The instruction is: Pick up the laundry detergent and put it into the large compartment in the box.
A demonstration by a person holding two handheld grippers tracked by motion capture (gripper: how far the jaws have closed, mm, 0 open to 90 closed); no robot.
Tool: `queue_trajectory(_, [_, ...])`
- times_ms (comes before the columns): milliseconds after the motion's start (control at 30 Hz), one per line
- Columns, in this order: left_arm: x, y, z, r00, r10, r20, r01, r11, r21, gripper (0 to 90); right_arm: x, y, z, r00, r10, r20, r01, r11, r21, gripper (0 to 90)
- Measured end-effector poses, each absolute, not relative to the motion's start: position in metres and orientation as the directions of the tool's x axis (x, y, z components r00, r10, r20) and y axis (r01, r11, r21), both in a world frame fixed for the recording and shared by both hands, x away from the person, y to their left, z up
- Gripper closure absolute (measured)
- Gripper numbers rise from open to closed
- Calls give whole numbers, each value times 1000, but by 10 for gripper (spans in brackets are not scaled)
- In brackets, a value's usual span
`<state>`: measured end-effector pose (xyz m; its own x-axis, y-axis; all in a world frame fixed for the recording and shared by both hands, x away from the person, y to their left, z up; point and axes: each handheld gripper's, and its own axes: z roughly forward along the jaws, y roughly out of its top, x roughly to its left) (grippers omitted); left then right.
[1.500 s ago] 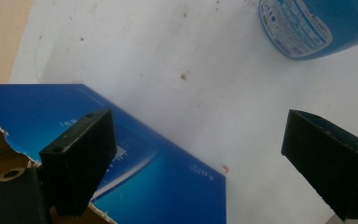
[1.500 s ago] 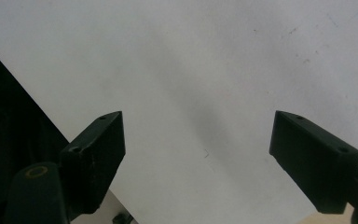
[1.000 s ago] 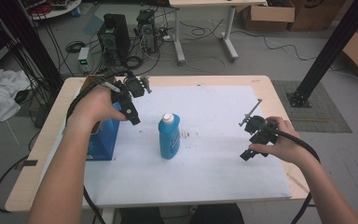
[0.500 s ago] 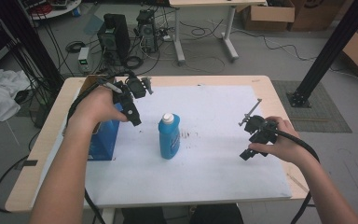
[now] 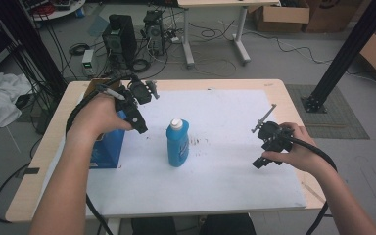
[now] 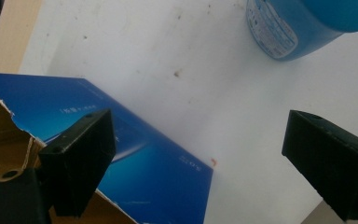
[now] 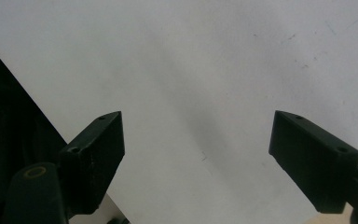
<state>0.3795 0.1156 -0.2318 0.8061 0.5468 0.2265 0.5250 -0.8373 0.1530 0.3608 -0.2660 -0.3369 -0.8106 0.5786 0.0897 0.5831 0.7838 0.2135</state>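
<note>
Holding our left tool (image 5: 139, 115) wide open above the blue box (image 5: 108, 147), we grip nothing. The box stands open-topped at the table's (image 5: 293, 105) left side on white paper (image 5: 225, 171). Just right of it a blue bottle (image 5: 177, 143) stands upright, long axis vertical, white cap up. Our right tool (image 5: 264, 147), jaws also spread and empty, hovers well apart over the paper's right side.

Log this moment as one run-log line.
left claw: open, above blue box | right claw: open, over white sheet | blue bottle: upright, untouched
</note>
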Motion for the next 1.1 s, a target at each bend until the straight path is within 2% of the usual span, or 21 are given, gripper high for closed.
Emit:
queue_trajectory(400, [365,107,-226,769,605,208,579,-796,175,113,360,-272,-336,-820,565,88,569,791,226,181])
queue_trajectory(700, [356,92,-221,769,602,215,572,-798,189,113,358,-272,-335,-824,560,85,563,794,230,180])
queue_trajectory(1100, [350,67,-217,778,604,172,559,-791,248,116,354,-269,-334,-834,546,80,548,801,242,180])
